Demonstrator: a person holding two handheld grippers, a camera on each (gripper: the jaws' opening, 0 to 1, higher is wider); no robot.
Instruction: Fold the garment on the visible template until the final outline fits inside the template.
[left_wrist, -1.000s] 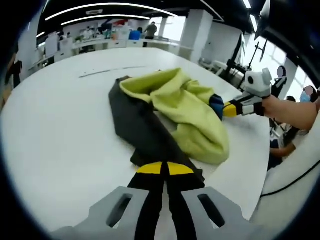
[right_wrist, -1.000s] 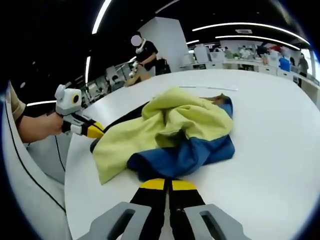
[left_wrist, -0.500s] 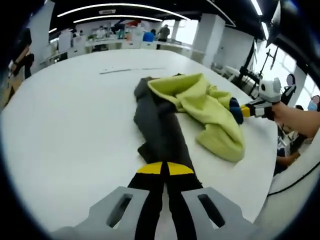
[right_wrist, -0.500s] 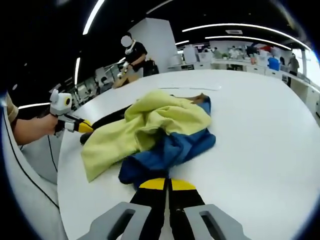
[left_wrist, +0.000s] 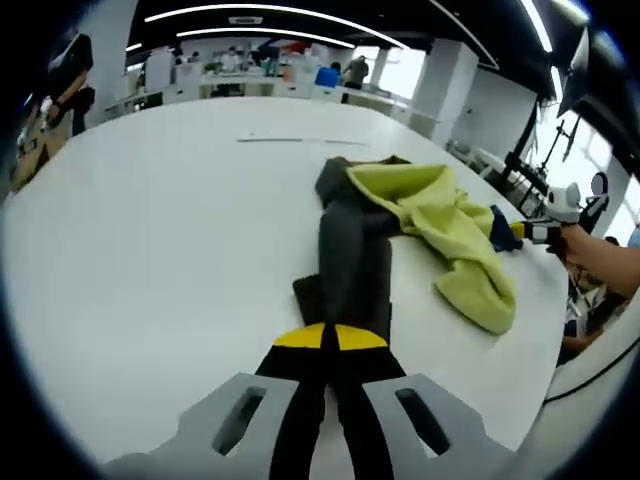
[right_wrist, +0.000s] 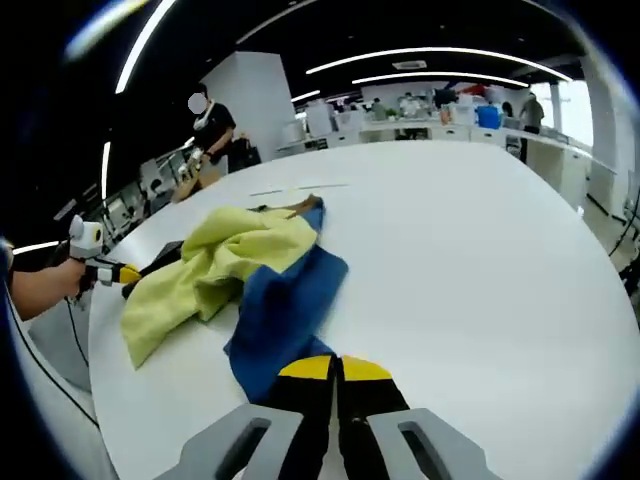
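A garment lies bunched on the white table (left_wrist: 150, 250), with a dark grey part (left_wrist: 350, 250), a yellow-green part (left_wrist: 440, 215) and a blue part (right_wrist: 285, 305). My left gripper (left_wrist: 330, 340) is shut on the end of the dark grey part. My right gripper (right_wrist: 336, 368) is shut on the near end of the blue part. In the right gripper view, the yellow-green part (right_wrist: 220, 260) lies left of the blue. The left gripper (right_wrist: 130, 274) shows at the far left there, in a hand. In the left gripper view, the right gripper (left_wrist: 520, 232) holds blue cloth at the right.
A thin dark strip (left_wrist: 300, 140) lies on the table beyond the garment. The table edge (left_wrist: 560, 340) runs close on the right of the left gripper view. A person (right_wrist: 210, 125) stands past the table's far side, with benches and equipment behind.
Both grippers have drawn apart while keeping their hold. The garment has stretched out longer and flatter, with the dark grey and blue parts pulled out from under the yellow-green part.
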